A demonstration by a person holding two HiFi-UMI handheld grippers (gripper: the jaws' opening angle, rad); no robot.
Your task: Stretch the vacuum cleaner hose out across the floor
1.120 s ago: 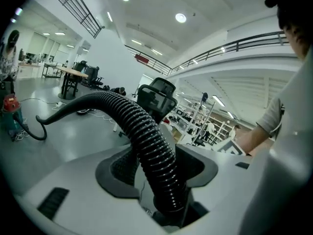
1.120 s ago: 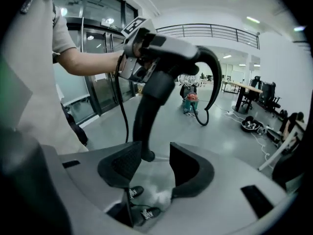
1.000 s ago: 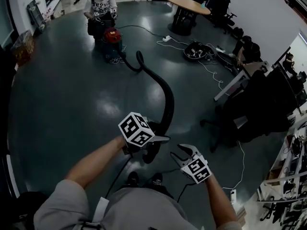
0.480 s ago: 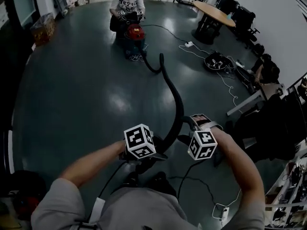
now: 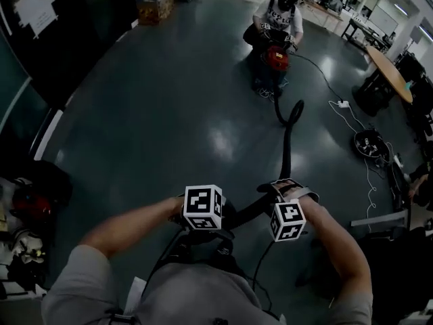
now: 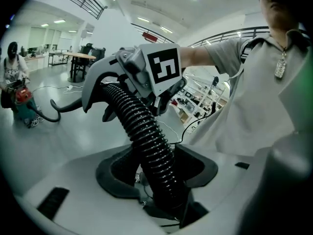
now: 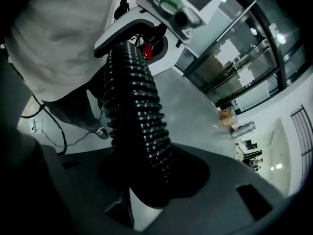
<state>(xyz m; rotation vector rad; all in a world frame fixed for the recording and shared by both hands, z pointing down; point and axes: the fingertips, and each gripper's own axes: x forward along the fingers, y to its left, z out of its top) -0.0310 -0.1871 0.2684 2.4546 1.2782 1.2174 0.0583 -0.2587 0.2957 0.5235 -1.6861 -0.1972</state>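
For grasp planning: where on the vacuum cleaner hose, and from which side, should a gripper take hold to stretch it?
The ribbed hose body far from the vacuum cleaner, jaws closing across its round section from the side, as the left gripper and right gripper do; the ridges should resist slipping.

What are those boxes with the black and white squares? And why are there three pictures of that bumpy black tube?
A person holds a pinching tool, called a gripper, in each hand. The checkered boxes are part of those tools. One picture comes from a camera on the person's head, looking down. The other two come from little cameras riding on the left gripper and the right gripper. Both grippers are pinching the black ribbed hose, close together. The hose runs across the grey floor to a red vacuum cleaner, where another person crouches.
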